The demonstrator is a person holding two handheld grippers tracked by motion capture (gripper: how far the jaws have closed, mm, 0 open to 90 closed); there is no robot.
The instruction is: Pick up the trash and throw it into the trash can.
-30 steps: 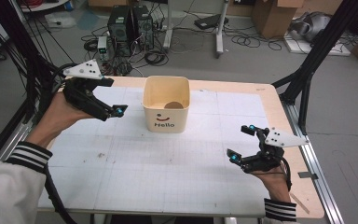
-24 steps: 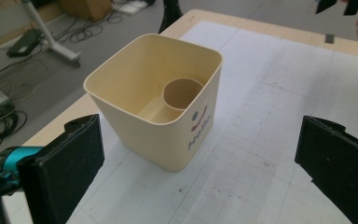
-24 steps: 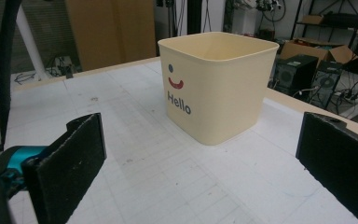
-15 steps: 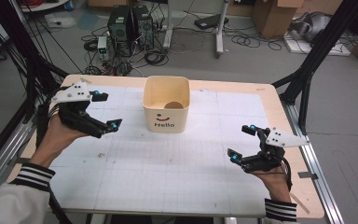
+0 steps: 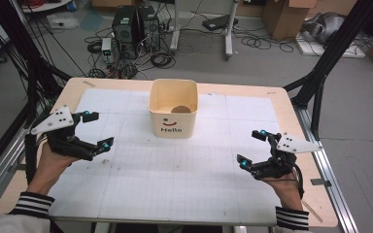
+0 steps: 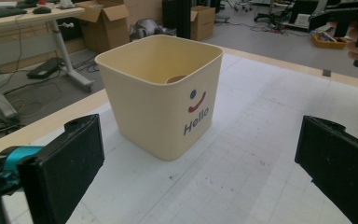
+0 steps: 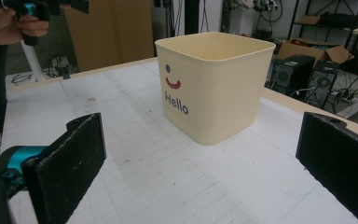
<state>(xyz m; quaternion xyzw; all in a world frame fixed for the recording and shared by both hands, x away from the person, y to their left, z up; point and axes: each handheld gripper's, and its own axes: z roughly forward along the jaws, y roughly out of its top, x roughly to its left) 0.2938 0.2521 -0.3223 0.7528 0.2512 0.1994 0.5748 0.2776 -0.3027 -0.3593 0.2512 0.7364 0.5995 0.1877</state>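
**Cream tub waiting, both claws wide and empty**

Found the cream plastic tub (image 5: 173, 114) upright toward the far middle of the table (image 5: 175, 194), squarely on the white gridded mat, its printed "Hello" and smiley (image 5: 171, 127) turned toward the near edge. Noted a round brown piece (image 5: 178, 108) lying on its floor (too small to name with any confidence).

Held the left gripper (image 5: 99, 130) above the mat, to the left of the tub and well apart from it, jaws spread wide with nothing between them. Kept the right gripper (image 5: 249, 147) low near the table's right edge, nearer the person than the tub and likewise well apart from it, jaws spread just as wide and equally empty. Framed the tub between the black pads in both gripper views, each seeing a front corner of it.

Judged the tub light, being thin-walled and nearly empty. Took it for fairly stiff at the rounded corners and rolled rim, yet likely to flex in the middle of a wall under a hard squeeze. Reckoned the smooth, slightly tapered sides slippery for flat pads. Thought the rim the safest hold: one jaw inside, one outside, near a corner. Considered, as an alternative, pressing opposite side walls with both grippers, gently, to avoid tipping the brown piece about.
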